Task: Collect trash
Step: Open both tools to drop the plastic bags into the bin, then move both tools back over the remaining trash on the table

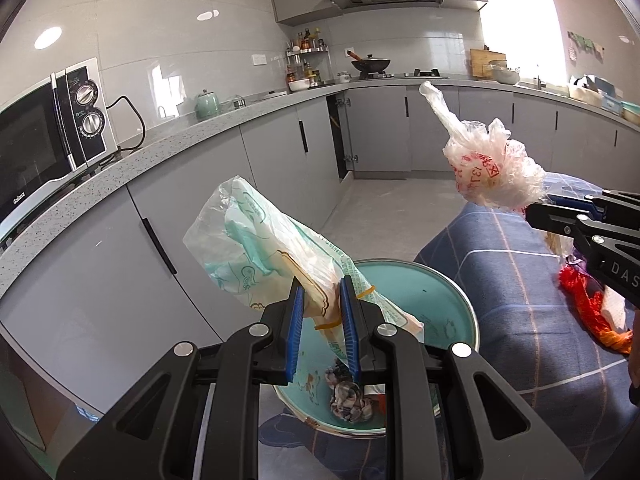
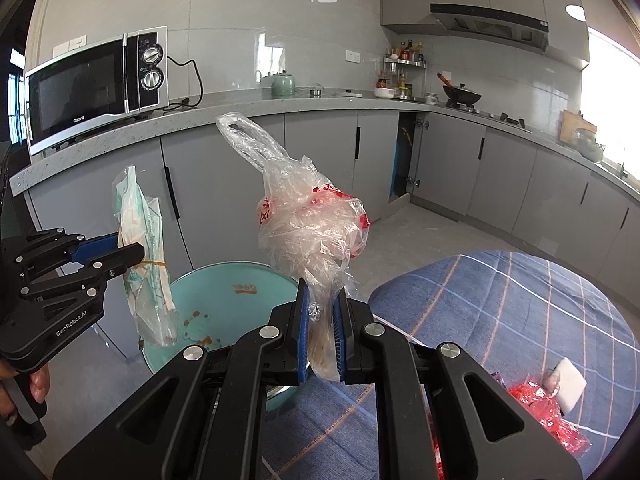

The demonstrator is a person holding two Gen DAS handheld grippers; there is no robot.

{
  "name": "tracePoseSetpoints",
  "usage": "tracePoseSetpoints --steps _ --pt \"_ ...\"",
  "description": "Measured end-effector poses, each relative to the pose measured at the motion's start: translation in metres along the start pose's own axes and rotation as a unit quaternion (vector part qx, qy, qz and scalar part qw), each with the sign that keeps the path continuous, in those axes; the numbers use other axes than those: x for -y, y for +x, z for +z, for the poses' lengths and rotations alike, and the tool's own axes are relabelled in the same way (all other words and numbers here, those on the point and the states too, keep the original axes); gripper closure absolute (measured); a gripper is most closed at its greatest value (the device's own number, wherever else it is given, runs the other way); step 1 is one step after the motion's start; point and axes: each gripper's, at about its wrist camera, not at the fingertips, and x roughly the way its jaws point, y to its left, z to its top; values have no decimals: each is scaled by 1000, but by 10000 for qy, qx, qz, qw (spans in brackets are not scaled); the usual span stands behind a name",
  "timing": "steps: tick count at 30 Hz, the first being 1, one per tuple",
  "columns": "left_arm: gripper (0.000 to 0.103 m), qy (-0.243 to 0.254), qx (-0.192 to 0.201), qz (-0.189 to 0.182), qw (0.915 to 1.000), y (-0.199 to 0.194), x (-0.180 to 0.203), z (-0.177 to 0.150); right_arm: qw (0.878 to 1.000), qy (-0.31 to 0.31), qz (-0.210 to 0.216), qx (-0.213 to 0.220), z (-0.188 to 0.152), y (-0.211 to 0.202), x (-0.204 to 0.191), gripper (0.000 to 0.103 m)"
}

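Trash is held in both tongs, lifted above a teal bin. The left tongs (image 1: 322, 320) pinch a flat clear wrapper (image 1: 256, 248) printed in pale green, bound with a yellow rubber band (image 1: 366, 293); the wrapper sticks up and away from the blue pads (image 1: 348, 320), which press on its lower part. The right tongs (image 2: 320, 336) are pressed together on the twisted neck of a crumpled clear plastic bag (image 2: 312, 216) with red print, whose bulk balloons above the pads and ends in a loop handle pointing up and left.

Just beneath both pieces stands the teal bin (image 2: 224, 292), round and open, with brown smears on its inner wall; the left wrist view shows small shell-like scraps (image 1: 350, 400) lying in it. Beside the bin, to the right, a blue checked cloth (image 2: 500, 312) carries a red plastic wrapper (image 2: 548, 412) and a white folded tissue (image 2: 568, 384).

Farther out, a grey bench (image 2: 224, 114) runs around the kitchen, bearing a microwave (image 2: 96, 84), a green kettle (image 2: 283, 84) and a black wok (image 2: 462, 96). One cabinet door (image 2: 404, 156) below the bench stands ajar.
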Motion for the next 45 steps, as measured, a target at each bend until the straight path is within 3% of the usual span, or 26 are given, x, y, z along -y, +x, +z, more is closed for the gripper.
tracePoseSetpoints --steps 33,34,36,37,45 --pt "80 -122 -86 80 9999 9 -10 -3 9988 -286 252 -292 -2 32 -25 89" --pt "75 -140 -84 101 9998 9 -11 -3 9988 -302 264 -297 -3 34 -26 86" --pt "58 -183 -47 164 9997 8 -13 -3 9988 -305 256 -297 -4 37 -27 73" --pt "55 -196 -29 196 9996 8 -14 -3 9989 -286 245 -281 -4 37 -27 66" --pt "39 -271 8 279 9992 7 -17 -3 9993 -175 202 -278 -8 37 -21 59"
